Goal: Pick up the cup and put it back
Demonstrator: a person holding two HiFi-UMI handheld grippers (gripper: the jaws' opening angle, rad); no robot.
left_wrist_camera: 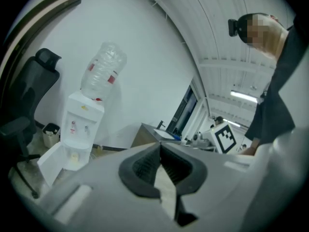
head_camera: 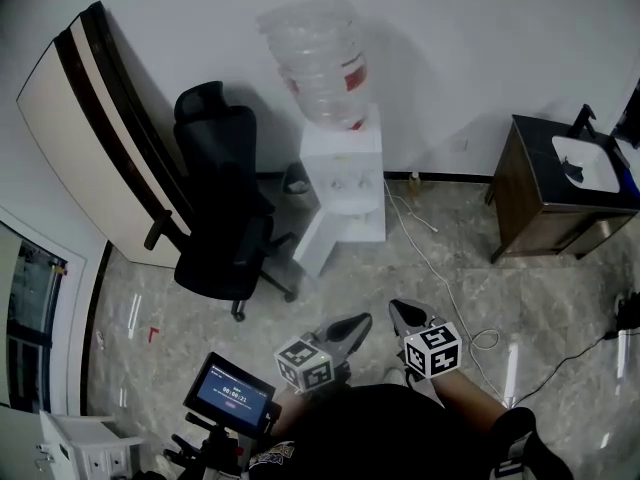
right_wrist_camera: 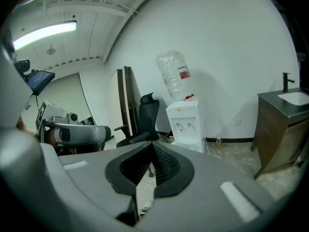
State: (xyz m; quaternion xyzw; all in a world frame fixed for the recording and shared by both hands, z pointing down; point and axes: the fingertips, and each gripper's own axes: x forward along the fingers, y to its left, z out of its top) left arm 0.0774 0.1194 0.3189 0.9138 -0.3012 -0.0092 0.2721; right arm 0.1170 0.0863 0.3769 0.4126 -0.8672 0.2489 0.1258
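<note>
A white water dispenser (head_camera: 342, 183) with an upturned clear bottle (head_camera: 318, 63) stands against the far wall, its lower door swung open. Inside that lower compartment the left gripper view shows a small pale thing (left_wrist_camera: 74, 156) that may be the cup; it is too small to tell. My left gripper (head_camera: 352, 325) and right gripper (head_camera: 401, 314) hover side by side low over the floor, well short of the dispenser and pointing towards it. Both are shut with nothing between the jaws, as the left gripper (left_wrist_camera: 159, 147) and right gripper (right_wrist_camera: 152, 147) show in their own views.
A black office chair (head_camera: 222, 213) stands left of the dispenser, with a folded board (head_camera: 95, 133) leaning on the wall behind it. A dark cabinet with a sink (head_camera: 560, 188) is at the right. Cables (head_camera: 440, 268) trail over the floor. A small screen on a stand (head_camera: 234, 393) is near my left.
</note>
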